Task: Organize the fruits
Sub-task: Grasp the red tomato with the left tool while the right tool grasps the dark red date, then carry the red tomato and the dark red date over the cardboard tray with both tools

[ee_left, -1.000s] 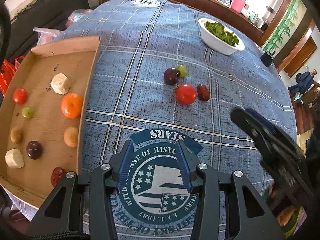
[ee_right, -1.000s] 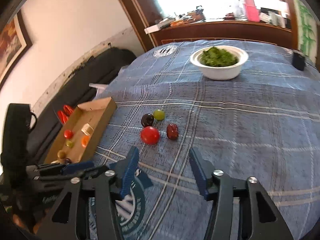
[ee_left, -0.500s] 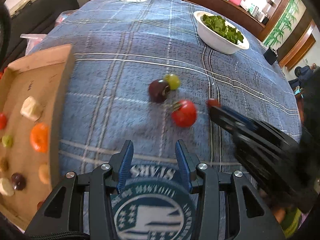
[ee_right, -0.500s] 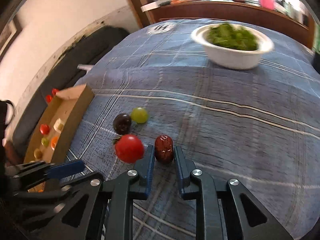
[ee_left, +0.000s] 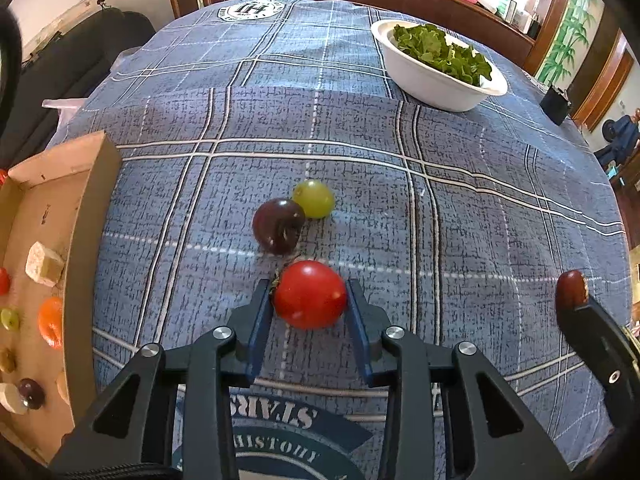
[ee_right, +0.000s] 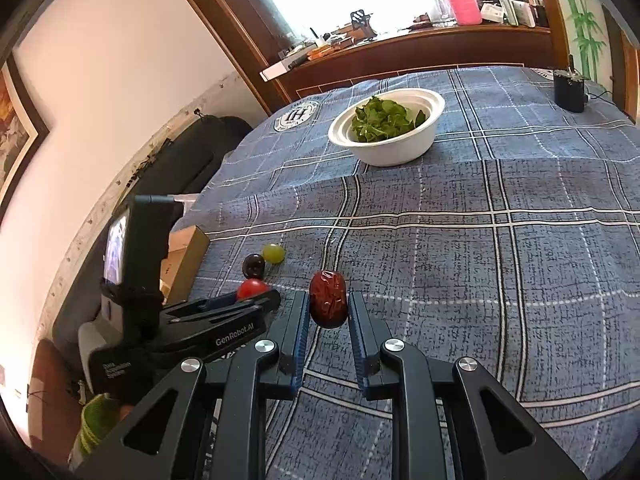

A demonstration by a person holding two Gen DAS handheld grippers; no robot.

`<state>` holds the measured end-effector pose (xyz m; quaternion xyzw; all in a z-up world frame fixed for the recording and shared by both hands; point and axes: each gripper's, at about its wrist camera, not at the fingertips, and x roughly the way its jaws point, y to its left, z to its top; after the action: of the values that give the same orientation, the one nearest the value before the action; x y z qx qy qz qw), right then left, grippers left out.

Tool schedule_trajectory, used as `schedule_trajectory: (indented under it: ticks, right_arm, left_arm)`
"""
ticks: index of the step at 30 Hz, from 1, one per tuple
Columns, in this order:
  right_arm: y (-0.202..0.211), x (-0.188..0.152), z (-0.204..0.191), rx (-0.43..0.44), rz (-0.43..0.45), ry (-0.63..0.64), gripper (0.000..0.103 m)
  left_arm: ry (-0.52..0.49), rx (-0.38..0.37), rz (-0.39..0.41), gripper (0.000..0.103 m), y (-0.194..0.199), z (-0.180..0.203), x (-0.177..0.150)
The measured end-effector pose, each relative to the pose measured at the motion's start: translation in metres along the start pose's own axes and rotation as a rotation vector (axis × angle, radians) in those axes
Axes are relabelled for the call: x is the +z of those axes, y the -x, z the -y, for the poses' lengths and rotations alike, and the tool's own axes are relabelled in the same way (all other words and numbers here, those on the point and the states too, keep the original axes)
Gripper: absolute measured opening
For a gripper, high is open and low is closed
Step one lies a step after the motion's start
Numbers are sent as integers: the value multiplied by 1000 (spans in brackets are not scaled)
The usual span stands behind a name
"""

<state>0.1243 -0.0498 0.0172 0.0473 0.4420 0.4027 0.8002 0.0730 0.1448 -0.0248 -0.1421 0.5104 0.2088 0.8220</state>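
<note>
Nearest the left wrist camera, the tablecloth [ee_left: 500,208] carries a round printed emblem at the near edge of the surface; seen upside down, the words "STARS" and "HISTORY" can be read on it. On the body of the left gripper [ee_right: 256,300], seen from the right wrist camera, white lettering reads "GenRobot.AI"; a second, smaller line lower on its housing is too small to make out.

The left gripper [ee_left: 310,302] points steeply down, its jaws closing around the red tomato [ee_left: 310,294], which sits between the blue pads and rests on the cloth; the left pad is at the fruit's side, while the right pad appears to stand just off it. The right gripper [ee_right: 328,306] has its jaws narrow and clamped on the red date [ee_right: 328,298], which stands upright between the pads, clear of the cloth.

Just beyond the tomato lies a dark plum [ee_left: 278,225], touching a green grape [ee_left: 314,199] behind it. At the left edge of the surface sits the cardboard tray [ee_left: 92,216], holding small fruits and pale cubes.

Farther off, toward the far right corner, stands a white bowl [ee_left: 428,76] of green leaves. At the far edge the cloth shows a round crest [ee_left: 251,10] with the letters "IH".
</note>
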Motion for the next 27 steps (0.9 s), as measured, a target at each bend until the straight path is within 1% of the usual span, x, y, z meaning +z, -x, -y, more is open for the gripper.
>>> schedule_trajectory:
  ticks: [2,6,14,17,27]
  right_arm:
    - [4,-2,-2,4,8,1,20]
    - [11,-4,-14,20,20,15,20]
    - [15,-10,-43,52,16,54,20]
    - [14,-13,-56,66,8,74,20]
    - [4,-18,-99,108,-10,144,20]
  left_arm:
    - [6,-1,5,32,6,-3,-5]
    - [2,23,31,32,26,-6,-15]
    - [9,75,116,33,72,-25,-32]
    - [20,88,133,33,83,-37,-36]
    - [84,120,167,33,100,-77,-45]
